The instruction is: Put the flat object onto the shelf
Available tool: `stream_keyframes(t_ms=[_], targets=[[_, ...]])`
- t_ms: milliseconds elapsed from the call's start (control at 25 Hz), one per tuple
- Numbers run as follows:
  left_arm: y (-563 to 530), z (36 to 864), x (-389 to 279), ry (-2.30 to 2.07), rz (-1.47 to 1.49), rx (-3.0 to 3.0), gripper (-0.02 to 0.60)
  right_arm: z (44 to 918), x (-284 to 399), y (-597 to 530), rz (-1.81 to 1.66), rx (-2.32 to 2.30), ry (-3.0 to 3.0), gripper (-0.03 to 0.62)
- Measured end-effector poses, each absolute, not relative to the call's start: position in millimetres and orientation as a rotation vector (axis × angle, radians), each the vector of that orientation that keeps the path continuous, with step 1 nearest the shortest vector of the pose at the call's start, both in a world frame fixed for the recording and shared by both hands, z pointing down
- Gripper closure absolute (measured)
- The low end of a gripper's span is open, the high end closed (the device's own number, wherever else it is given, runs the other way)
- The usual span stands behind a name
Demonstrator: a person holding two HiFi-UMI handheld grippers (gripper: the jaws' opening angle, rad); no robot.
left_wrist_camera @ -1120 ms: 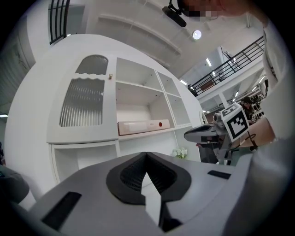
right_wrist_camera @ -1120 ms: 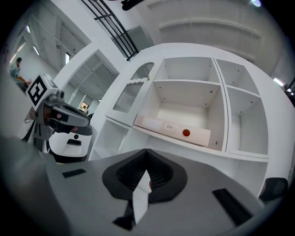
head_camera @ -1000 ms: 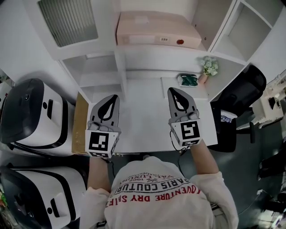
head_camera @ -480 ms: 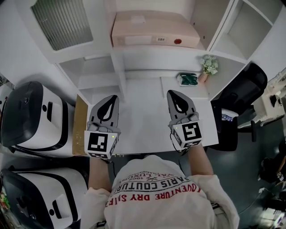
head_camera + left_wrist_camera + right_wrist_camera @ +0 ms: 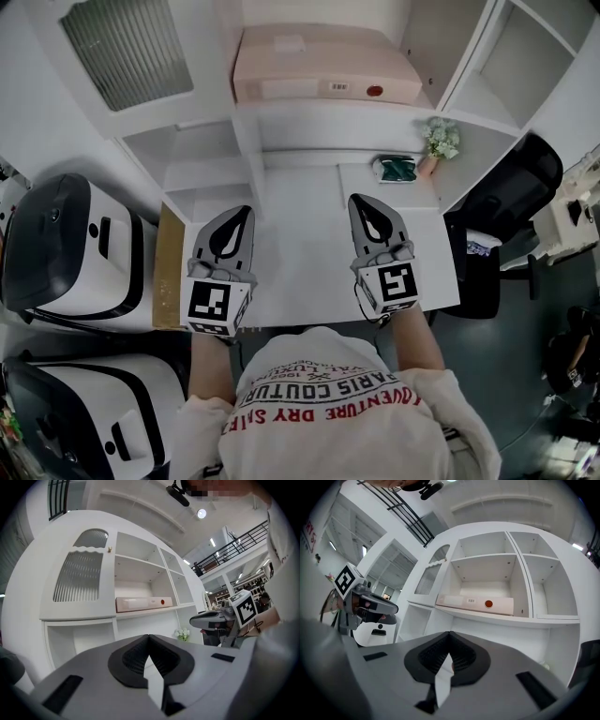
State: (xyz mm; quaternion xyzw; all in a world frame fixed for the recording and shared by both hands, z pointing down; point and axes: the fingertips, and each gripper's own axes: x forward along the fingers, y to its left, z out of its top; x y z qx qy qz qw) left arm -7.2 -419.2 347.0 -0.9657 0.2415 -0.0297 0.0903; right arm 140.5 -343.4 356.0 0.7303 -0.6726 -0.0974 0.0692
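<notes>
The flat object, a pale pink box with a red dot on its front edge, lies flat on the middle shelf of the white unit. It also shows as the box in the left gripper view and the box in the right gripper view. My left gripper and right gripper hover side by side over the white desk, well short of the shelf. Both are shut with nothing between their jaws. Each gripper sees the other: the right gripper and the left gripper.
A small flower pot and a green item sit at the desk's back right. Two white-and-black appliances stand to the left, beside a brown board. A black chair is at the right. A ribbed-glass cabinet door is at upper left.
Both grippers stay shut and nearly still above the desk; only the head view has shifted a little.
</notes>
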Motion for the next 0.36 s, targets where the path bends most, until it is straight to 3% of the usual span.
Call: stream_keyframes(t_ms=[360], targets=[[-419.2, 352.3, -2.3, 0.708, -0.085, -2.894, 0.568, 361.2, 147.9, -346.7, -0.256, 2.223, -2.051, 0.568]])
